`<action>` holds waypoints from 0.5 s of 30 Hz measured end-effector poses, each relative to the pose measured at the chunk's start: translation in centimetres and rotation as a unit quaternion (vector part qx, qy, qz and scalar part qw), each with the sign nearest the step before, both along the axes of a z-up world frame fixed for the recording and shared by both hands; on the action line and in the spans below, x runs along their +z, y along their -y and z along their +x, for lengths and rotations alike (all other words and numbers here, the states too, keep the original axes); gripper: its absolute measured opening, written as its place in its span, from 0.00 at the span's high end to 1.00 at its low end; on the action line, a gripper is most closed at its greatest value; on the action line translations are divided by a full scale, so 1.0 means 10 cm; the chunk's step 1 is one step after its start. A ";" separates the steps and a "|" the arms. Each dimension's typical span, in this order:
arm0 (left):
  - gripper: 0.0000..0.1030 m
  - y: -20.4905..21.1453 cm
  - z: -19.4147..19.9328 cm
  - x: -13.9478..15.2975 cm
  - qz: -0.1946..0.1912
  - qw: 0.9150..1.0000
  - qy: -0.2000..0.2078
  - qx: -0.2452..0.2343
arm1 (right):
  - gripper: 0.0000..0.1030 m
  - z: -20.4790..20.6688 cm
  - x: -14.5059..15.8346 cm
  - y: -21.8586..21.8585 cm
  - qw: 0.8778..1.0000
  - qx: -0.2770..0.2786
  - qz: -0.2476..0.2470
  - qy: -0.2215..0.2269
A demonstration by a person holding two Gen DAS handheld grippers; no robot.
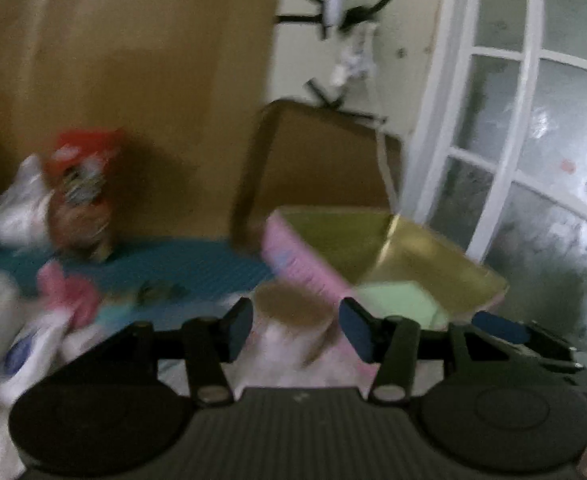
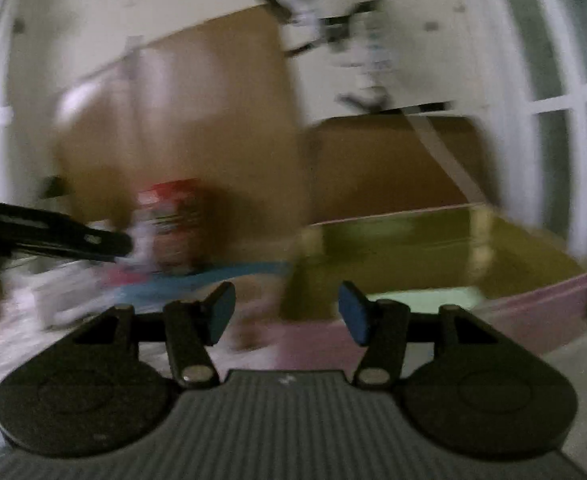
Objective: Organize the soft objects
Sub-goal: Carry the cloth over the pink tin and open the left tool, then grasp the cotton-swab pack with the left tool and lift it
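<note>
Both views are motion-blurred. My left gripper (image 1: 295, 328) is open, its pads either side of a soft pink-white object with a brown round top (image 1: 291, 312), not closed on it. Beyond it stands a pink box (image 1: 305, 264) with a gold inside and a pale green floor. Pink and white soft items (image 1: 69, 300) lie at the left on a blue mat (image 1: 197, 264). My right gripper (image 2: 285, 314) is open and empty, in front of the same pink box (image 2: 533, 304). The left gripper's arm (image 2: 53, 236) crosses the right wrist view at the left.
A red-topped plush figure (image 1: 81, 196) stands at the back left by a tall cardboard sheet (image 1: 133, 80). A brown box (image 1: 325, 160) sits behind the pink box. A white-framed glass door (image 1: 533, 140) is at the right.
</note>
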State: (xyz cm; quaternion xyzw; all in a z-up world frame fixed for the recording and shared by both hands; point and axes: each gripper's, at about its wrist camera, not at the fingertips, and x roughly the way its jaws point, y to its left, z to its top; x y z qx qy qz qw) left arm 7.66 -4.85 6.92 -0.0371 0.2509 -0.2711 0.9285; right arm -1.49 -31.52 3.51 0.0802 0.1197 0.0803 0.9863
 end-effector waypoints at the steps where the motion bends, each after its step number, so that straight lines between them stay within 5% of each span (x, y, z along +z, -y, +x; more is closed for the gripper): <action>1: 0.52 -0.12 -0.04 -0.07 0.003 1.000 -0.017 0.004 | 0.38 -0.03 -0.05 -0.10 1.000 0.022 0.005 -0.007; 6: 0.50 -0.39 -0.08 -0.40 -0.004 0.995 -0.096 -0.004 | 0.28 0.03 -0.35 -0.61 0.991 0.107 -0.022 -0.072; 12: 0.48 -0.03 0.11 -0.65 0.013 0.990 -0.138 -0.029 | 0.30 0.28 -0.52 -1.12 0.981 0.122 -0.110 -0.105; 13: 0.57 0.01 0.14 -0.71 0.014 0.988 -0.151 -0.035 | 0.38 0.34 -0.56 -1.17 0.979 0.125 -0.121 -0.109; 15: 0.58 0.06 0.14 -0.74 0.003 0.987 -0.158 -0.042 | 0.60 0.35 -0.62 -1.21 0.978 0.123 -0.120 -0.114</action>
